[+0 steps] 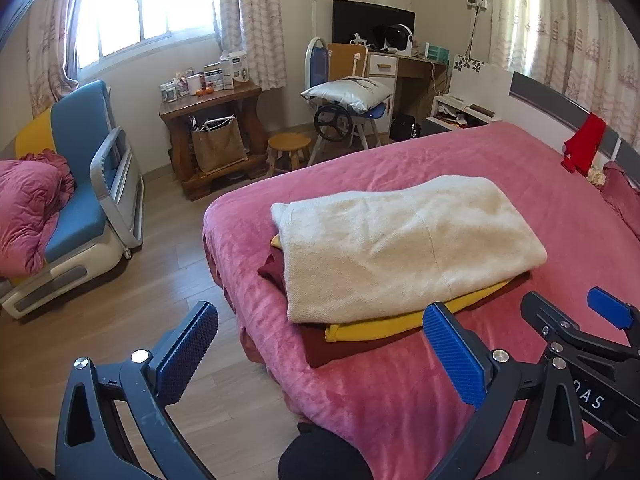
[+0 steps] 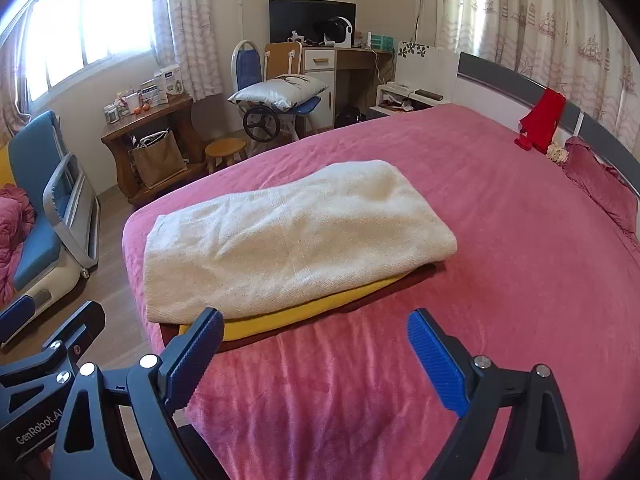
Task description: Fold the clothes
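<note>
A folded cream garment [image 1: 400, 244] lies on top of a stack on the pink bed [image 1: 460, 160]. Under it are a folded yellow garment [image 1: 372, 328] and a dark red one [image 1: 332, 348]. The stack also shows in the right wrist view, with the cream garment [image 2: 292, 240] over the yellow [image 2: 304, 312]. My left gripper [image 1: 320, 348] is open and empty, held back from the stack's near edge. My right gripper [image 2: 316, 356] is open and empty, just short of the stack. The right gripper's body [image 1: 592, 344] shows at the right of the left wrist view.
A red cloth [image 2: 544, 120] hangs at the headboard beside a pink pillow [image 2: 604, 196]. A blue armchair [image 1: 76, 200] with a pink quilt stands left on the wooden floor. A wooden side table [image 1: 212, 140], a stool [image 1: 288, 148] and a chair with a pillow [image 1: 348, 92] stand beyond the bed.
</note>
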A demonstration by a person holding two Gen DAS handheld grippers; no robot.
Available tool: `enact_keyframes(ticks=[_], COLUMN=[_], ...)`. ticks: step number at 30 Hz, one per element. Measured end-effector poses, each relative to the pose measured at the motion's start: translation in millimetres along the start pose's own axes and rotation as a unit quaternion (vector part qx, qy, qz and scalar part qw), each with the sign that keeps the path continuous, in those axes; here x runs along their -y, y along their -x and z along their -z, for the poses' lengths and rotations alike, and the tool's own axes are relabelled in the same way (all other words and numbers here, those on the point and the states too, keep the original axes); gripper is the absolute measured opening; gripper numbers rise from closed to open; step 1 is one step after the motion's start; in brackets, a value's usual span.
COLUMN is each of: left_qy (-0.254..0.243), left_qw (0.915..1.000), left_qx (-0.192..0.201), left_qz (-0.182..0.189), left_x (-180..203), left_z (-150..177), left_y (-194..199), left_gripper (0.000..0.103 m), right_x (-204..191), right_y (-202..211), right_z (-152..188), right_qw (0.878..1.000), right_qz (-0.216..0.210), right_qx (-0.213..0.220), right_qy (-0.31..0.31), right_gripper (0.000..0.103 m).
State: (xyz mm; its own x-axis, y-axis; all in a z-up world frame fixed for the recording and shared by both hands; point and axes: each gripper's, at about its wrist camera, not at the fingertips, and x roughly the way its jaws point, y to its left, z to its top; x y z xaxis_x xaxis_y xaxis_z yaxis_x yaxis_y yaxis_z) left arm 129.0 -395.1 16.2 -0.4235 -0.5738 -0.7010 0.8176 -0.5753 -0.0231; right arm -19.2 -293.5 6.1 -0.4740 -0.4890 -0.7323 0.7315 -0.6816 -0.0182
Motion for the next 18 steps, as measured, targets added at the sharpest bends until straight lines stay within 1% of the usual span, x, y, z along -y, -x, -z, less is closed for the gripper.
enact_keyframes(ticks=[3,6,11,15,18], left_qy=[0.001,0.001,0.010,0.031,0.035], left_qw=[1.0000,0.9999,0.9991,0.9986,0.9985], left_qx=[-0.005,-0.010,-0.014,-0.015,-0.013], left_qz=[-0.001,-0.010,-0.039,-0.041,-0.041], left_x=[0.4,0.9,-1.7,-9.2,-10.6], left_z=[-0.9,-1.5,-0.1,-0.1,-1.6], left_y=[-2.2,-4.6,-3.9,-2.3,0.1], left_gripper=[0.103,0.103,0.103,0.103,0.103], right_x=[0.7,2.7,5.5,7.3,6.8], right_y=[0.8,1.6,3.2,3.3,3.4], right_z=[-0.8,-2.2,-3.3,-1.8,-1.6], right_qw=[1.000,1.000,1.000,1.000,1.000], right_qz=[0.001,-0.001,0.000,-0.004,-0.005], right_qx=[0.001,0.001,0.007,0.006,0.006], right_qy=[0.000,-0.002,-0.008,-0.007,-0.007], right_gripper=[0.095,0.095,0.095,0.095,0.095])
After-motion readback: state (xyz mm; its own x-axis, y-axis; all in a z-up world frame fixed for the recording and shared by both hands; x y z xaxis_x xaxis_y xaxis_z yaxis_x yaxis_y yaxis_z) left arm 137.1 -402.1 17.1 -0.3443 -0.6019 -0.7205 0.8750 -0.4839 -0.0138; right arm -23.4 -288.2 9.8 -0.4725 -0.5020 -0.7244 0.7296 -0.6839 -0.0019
